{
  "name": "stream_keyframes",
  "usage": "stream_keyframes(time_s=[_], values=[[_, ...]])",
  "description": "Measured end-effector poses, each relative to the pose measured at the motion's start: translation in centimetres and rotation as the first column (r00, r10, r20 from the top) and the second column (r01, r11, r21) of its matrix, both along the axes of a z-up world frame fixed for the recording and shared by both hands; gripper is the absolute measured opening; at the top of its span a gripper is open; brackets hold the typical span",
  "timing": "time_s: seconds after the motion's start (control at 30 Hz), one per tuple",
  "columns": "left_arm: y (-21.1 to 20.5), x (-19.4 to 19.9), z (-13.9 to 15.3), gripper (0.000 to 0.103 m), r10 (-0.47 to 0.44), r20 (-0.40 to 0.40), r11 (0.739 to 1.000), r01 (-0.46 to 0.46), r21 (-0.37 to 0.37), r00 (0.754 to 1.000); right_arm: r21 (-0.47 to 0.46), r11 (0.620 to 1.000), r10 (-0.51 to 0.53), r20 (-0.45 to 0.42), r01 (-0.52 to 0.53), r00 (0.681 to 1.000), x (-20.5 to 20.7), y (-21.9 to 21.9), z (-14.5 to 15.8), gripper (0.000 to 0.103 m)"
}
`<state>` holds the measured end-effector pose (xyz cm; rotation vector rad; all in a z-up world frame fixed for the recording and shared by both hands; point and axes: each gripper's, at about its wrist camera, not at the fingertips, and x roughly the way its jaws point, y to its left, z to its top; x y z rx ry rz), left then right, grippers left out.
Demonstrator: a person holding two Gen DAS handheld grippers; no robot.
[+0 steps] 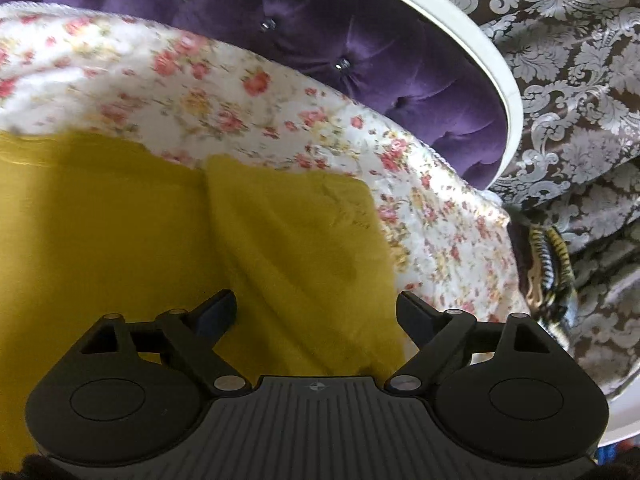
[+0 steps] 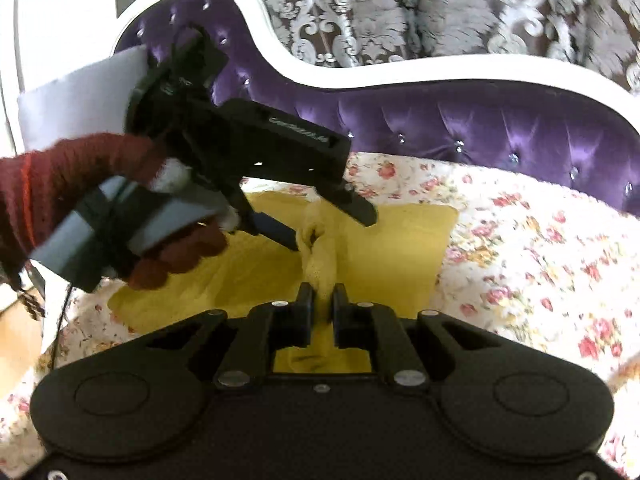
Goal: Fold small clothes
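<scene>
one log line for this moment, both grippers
left gripper: open over yellow cloth | right gripper: shut on yellow cloth | surface: floral cover

I count one yellow garment (image 2: 384, 248) at the centre of the frame. I hold two tools: my right tool (image 2: 320, 306) at lower centre, and my left tool (image 2: 332, 228) coming in from the upper left. One floral bedspread (image 2: 520, 248) lies at the right, one purple tufted headboard (image 2: 480, 124) across the top, and one patterned curtain (image 2: 400, 8) above it.
</scene>
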<state>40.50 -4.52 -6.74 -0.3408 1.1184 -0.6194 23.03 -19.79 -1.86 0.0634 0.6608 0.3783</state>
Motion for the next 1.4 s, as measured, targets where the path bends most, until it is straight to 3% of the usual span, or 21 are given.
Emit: stream_keyframes(time_s=[0.1, 0.17, 0.2, 0.23, 0.27, 0.33, 0.5, 0.67, 0.77, 0.9, 1.07, 1.17, 1.23, 1.3, 1.4], values=[[-1.6, 0.9, -0.3, 0.086, -0.005, 0.012, 1.0, 0.006, -0.015, 1.0, 0.014, 1.0, 0.001, -0.007, -0.001, 1.0, -0.4, -0.4, -0.2, 0.015], [-2.4, 1.3, -0.3, 0.077, -0.007, 0.028, 1.0, 0.007, -0.002, 1.0, 0.018, 1.0, 0.005, -0.01, -0.005, 1.0, 0.0, -0.4, -0.5, 0.015], [-2.6, 1.4, -0.3, 0.049, 0.001, 0.032, 1.0, -0.002, 0.016, 0.999, 0.018, 1.0, 0.003, -0.01, -0.003, 1.0, 0.0, -0.4, -0.5, 0.015], [-2.7, 1.5, -0.2, 0.015, 0.014, 0.037, 0.999, -0.015, 0.046, 0.999, 0.016, 1.0, 0.0, -0.007, 0.0, 1.0, -0.2, -0.4, -0.5, 0.015], [-2.8, 1.5, -0.1, 0.012, 0.017, 0.052, 0.998, -0.02, 0.067, 0.999, 0.011, 1.0, -0.005, 0.0, 0.005, 1.0, -0.7, -0.4, -0.5, 0.015], [-2.6, 1.3, 0.6, 0.012, -0.001, 0.076, 0.999, -0.002, 0.047, 0.997, 0.008, 1.0, -0.01, 0.009, 0.01, 1.0, -0.6, -0.4, -0.3, 0.015], [-1.8, 0.1, 4.6, 0.012, -0.051, 0.174, 0.996, 0.038, 0.079, 0.983, 0.026, 1.0, -0.005, 0.059, 0.004, 0.998, -1.7, 0.5, 1.6, 0.015], [1.6, -0.9, 8.8, 0.012, -0.094, 0.269, 0.99, 0.062, 0.127, 0.959, 0.049, 0.995, 0.076, 0.112, -0.082, 0.991, -1.9, 4.2, 4.1, 0.015], [4.6, -1.3, 9.5, 0.012, -0.093, 0.288, 0.986, 0.048, 0.162, 0.953, 0.05, 0.988, 0.141, 0.117, -0.148, 0.983, -1.4, 7.5, 4.1, 0.015], [8.9, -1.2, 7.8, 0.012, -0.056, 0.275, 0.978, -0.003, 0.21, 0.96, 0.047, 0.973, 0.223, 0.078, -0.227, 0.972, -0.1, 12.0, 2.3, 0.015], [12.8, -0.6, 3.6, 0.012, 0.005, 0.217, 0.974, -0.054, 0.219, 0.976, 0.003, 0.956, 0.293, 0.004, -0.293, 0.956, 1.1, 16.4, -0.9, 0.015], [13.7, -0.1, 1.6, 0.014, 0.018, 0.196, 0.977, -0.059, 0.204, 0.98, -0.023, 0.952, 0.303, -0.036, -0.304, 0.952, 1.4, 17.5, -2.3, 0.016], [14.2, 0.0, 0.7, 0.021, 0.041, 0.195, 0.98, -0.077, 0.182, 0.98, -0.03, 0.95, 0.308, -0.064, -0.311, 0.949, 1.3, 17.9, -3.1, 0.019], [14.8, 0.0, 0.3, 0.024, 0.042, 0.209, 0.984, -0.077, 0.16, 0.977, -0.027, 0.948, 0.313, -0.075, -0.316, 0.947, 1.1, 18.0, -3.3, 0.026], [15.6, -0.2, 0.1, 0.027, 0.043, 0.223, 0.986, -0.077, 0.145, 0.974, -0.025, 0.937, 0.345, -0.077, -0.347, 0.936, 0.3, 17.6, -3.2, 0.027]])
